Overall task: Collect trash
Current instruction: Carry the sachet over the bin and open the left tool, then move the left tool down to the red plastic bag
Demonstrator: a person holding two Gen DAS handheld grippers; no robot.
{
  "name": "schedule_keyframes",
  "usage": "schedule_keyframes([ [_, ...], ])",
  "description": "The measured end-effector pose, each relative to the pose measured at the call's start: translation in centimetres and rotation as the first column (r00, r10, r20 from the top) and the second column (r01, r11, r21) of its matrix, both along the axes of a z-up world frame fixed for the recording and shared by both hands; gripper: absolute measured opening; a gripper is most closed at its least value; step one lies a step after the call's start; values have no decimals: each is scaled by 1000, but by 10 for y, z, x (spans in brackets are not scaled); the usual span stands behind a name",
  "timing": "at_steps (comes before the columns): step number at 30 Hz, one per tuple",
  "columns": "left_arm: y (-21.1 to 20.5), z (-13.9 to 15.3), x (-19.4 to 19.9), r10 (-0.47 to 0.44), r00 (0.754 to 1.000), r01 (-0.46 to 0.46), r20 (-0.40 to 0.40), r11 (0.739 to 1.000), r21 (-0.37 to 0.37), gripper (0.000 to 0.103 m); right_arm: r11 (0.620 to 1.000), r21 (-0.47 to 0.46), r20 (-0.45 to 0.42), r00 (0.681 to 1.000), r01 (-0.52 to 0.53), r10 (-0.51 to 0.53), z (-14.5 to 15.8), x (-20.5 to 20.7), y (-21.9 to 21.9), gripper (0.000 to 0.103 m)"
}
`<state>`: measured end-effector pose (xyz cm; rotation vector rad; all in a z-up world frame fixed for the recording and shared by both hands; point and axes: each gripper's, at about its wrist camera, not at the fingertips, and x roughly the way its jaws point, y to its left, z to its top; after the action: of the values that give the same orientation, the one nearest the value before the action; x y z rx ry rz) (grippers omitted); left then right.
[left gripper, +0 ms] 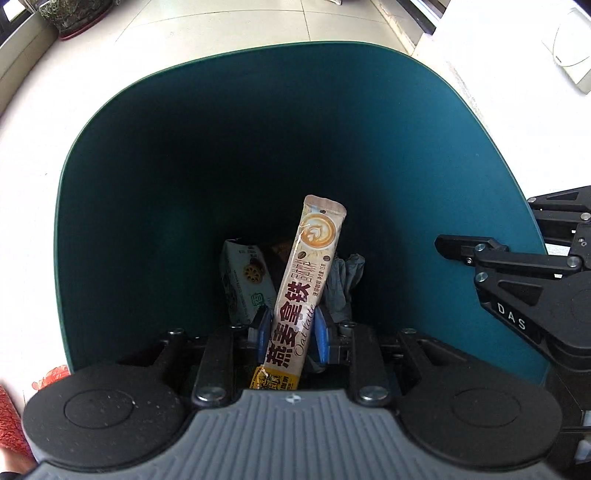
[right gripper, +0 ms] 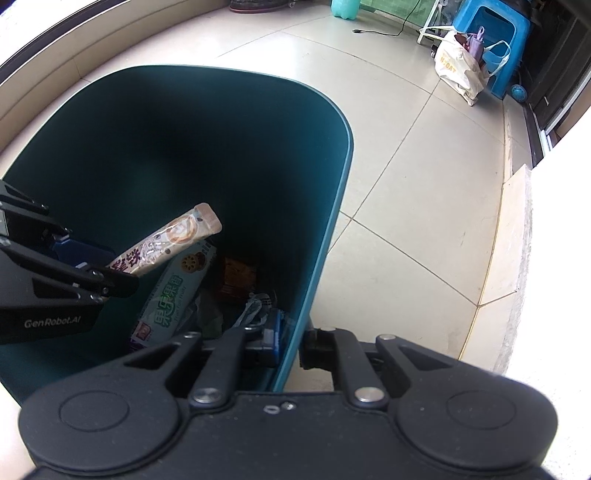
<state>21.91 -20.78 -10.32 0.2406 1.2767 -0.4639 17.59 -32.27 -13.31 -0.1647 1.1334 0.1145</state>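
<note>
A tan oat latte sachet [left gripper: 306, 273] [right gripper: 166, 243] stands upright between the blue pads of my left gripper [left gripper: 293, 330], which is shut on its lower half. The gripper holds it inside the mouth of a tall teal bin [left gripper: 177, 155] [right gripper: 328, 221], pointing steeply down. On the bin's floor lie a green-and-white snack packet [left gripper: 245, 280] [right gripper: 173, 295], an orange wrapper [right gripper: 236, 277] and a crumpled grey scrap [left gripper: 345, 280]. My right gripper [right gripper: 293, 345] is shut on the bin's right wall, one finger inside and one outside.
The bin stands on a pale tiled floor [right gripper: 406, 184]. A blue stool [right gripper: 487, 40] with a white bag [right gripper: 458, 70] leaning on it sits at the far right, near a cable. A raised pale ledge [right gripper: 513, 240] runs along the right. A plant pot [left gripper: 74, 18] is far left.
</note>
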Motion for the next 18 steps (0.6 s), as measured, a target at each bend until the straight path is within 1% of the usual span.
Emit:
schedule_keyframes([
  [1, -4, -1, 0, -4, 1000, 4, 5, 1000, 0, 26, 1000, 0, -1, 1000, 0, 0, 0, 0, 0, 8],
  [4, 1, 1, 2, -2, 1000, 2, 2, 1000, -14, 28, 1000, 4, -2, 1000, 1, -1, 0, 1, -2, 8],
  [5, 3, 2, 1, 1, 1000, -1, -2, 1000, -25, 32, 1000, 5, -3, 1000, 1, -1, 0, 1, -2, 8],
  [6, 4, 2, 1, 6, 1000, -6, -1, 999, -33, 42, 1000, 4, -3, 1000, 0, 0, 0, 1, -2, 8],
  [7, 8, 5, 2, 12, 1000, -11, 8, 999, -40, 49, 1000, 4, -3, 1000, -1, 1, 0, 1, -2, 9],
  [8, 10, 8, 1, 17, 1000, -15, 24, 999, -49, 62, 1000, 4, -3, 1000, -1, 1, 0, 1, -2, 9],
  [9, 12, 12, -1, 20, 999, -18, 41, 998, -62, 67, 1000, 4, -4, 1000, 0, 0, 0, 1, -2, 9],
  [11, 15, 19, -4, 25, 998, -20, 55, 996, -88, 67, 1000, 3, -5, 1000, -2, 2, -1, 2, -3, 9],
  [14, 22, 31, -9, 34, 996, -25, 77, 994, -107, 67, 1000, 0, -7, 1000, -4, 4, -1, 2, -2, 9],
  [18, 27, 54, -22, 35, 991, -21, 126, 994, -112, 67, 1000, -14, -6, 1000, -11, 11, -2, 1, 1, 9],
])
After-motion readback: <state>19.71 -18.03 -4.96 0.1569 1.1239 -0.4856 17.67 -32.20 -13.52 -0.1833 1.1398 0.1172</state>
